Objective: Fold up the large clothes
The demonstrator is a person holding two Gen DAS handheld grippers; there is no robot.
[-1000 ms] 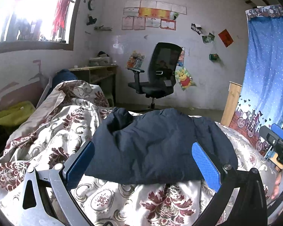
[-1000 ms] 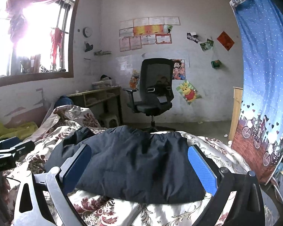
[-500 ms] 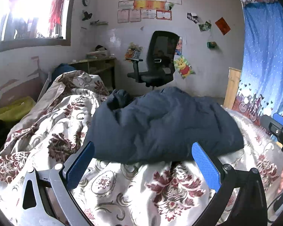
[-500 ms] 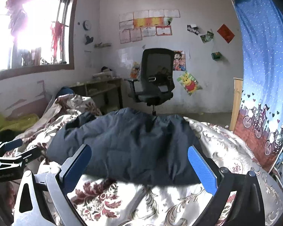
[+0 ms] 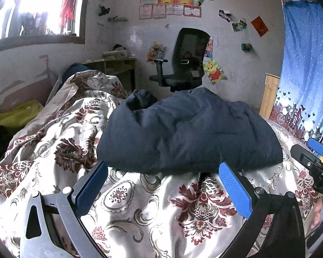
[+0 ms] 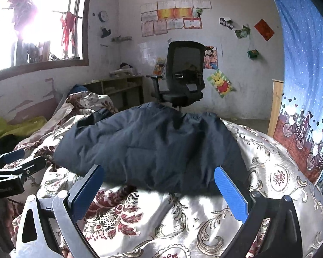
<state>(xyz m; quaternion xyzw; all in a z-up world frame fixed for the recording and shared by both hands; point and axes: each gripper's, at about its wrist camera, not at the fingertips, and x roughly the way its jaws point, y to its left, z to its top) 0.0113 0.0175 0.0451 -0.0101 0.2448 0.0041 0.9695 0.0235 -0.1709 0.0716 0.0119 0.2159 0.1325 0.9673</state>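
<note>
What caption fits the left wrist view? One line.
Open left gripper facing a dark blue padded jacket lying on a floral quilt.

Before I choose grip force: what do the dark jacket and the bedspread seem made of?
Jacket: looks like matte navy synthetic shell, padded; stitched panels puff up. Bedspread: probably satin-like fabric; its floral pattern shines in the light.

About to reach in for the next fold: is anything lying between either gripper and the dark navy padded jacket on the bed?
Nothing visible. Only the floral satin bedspread lies between the open left gripper and the dark navy padded jacket; the open right gripper has the same bare stretch ahead.
</note>
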